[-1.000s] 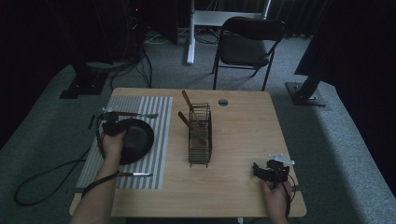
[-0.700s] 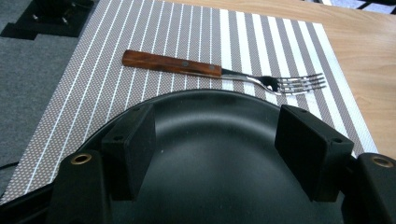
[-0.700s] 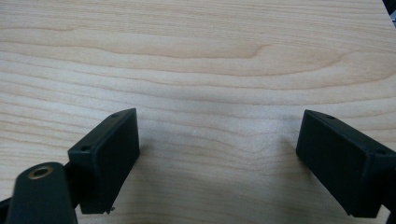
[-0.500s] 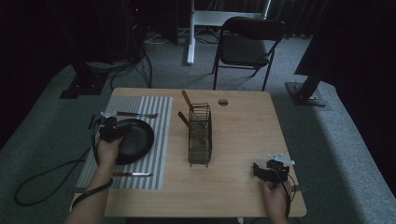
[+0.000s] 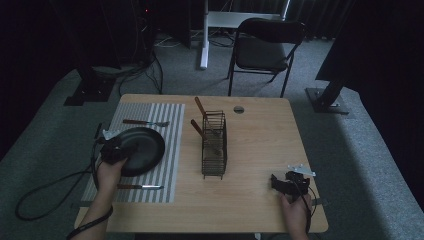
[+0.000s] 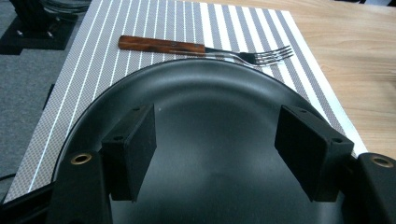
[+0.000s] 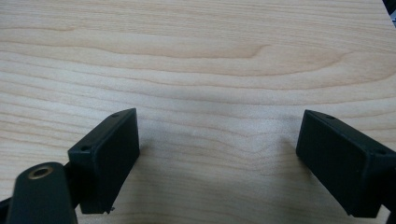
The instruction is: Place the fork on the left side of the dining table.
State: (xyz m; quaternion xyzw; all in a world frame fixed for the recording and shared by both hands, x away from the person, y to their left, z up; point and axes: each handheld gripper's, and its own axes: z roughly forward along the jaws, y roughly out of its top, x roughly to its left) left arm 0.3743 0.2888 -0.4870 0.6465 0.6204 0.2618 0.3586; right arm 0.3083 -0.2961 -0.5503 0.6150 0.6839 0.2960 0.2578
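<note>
high view puts the left tool (image 5: 114, 149) over the near-left part of a black plate (image 5: 142, 150) that sits on a striped placemat (image 5: 165, 175) at the left of the wooden desk (image 5: 260, 145). left gripper view looks along the open jaws: they stand wide apart with nothing between them, both hovering over the plate's (image 6: 210, 140) dark inner surface, its far rim curving just beyond them. whether the jaws touch the plate i cannot tell.

the plate looks stiff and smooth, likely slick and possibly breakable if dropped; my guess is moderate weight. the flat inside offers nothing to pinch, so the rim is the place to take hold, one jaw above and one below the near edge, which lies under or behind the tool rather than between the jaws.

a wood-handled fork (image 6: 205, 49) lies on the placemat just past the plate's far rim, and a knife (image 5: 140, 187) lies on the mat at the near side. a wire cutlery basket (image 5: 215, 145) stands mid-desk with two wooden handles rising from it.

the right tool (image 5: 286, 184) rests near the desk's near-right corner; right gripper view shows its jaws wide and empty over bare wood.
</note>
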